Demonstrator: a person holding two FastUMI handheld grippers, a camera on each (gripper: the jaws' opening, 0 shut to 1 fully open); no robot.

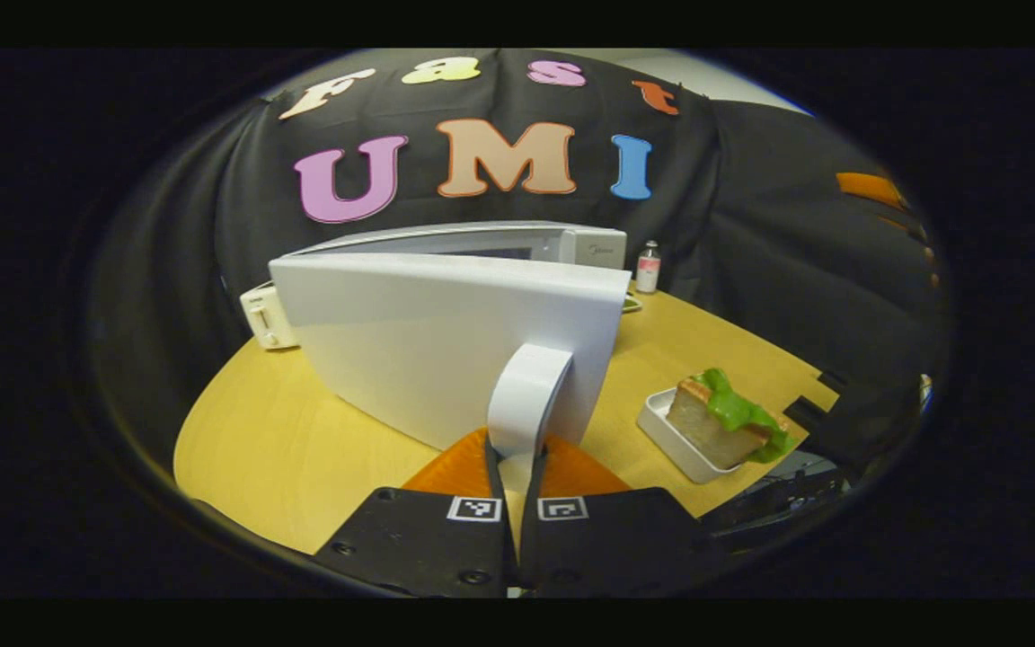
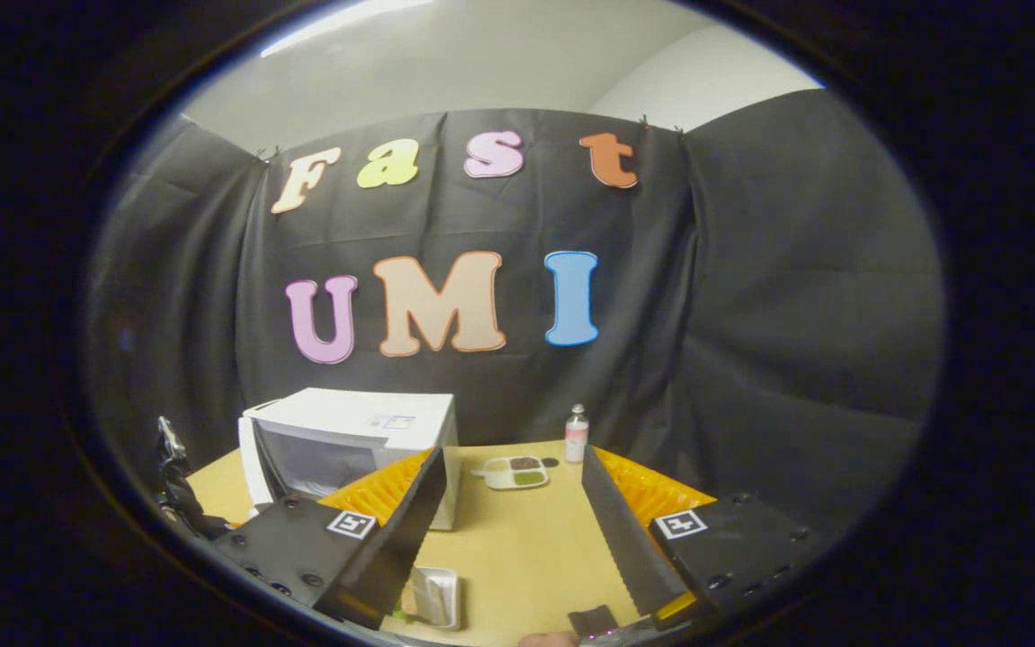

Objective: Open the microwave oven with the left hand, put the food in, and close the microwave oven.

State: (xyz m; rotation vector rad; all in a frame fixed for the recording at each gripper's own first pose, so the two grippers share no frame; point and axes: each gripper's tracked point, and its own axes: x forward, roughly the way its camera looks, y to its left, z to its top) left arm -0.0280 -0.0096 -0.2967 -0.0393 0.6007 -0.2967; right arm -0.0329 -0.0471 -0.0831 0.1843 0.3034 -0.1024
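While left tongs pinch the upright door handle, microwave door ajar, right tongs spread (idle).

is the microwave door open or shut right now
Open, partway. In the left gripper view the door stands swung out from the microwave, with the left tongs shut on its handle.

Right gripper spread wide, microwave door seemingly ajar, table

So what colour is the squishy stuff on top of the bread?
Bright green. The topping drapes over the bread in the white tray; clearest in the left gripper view.
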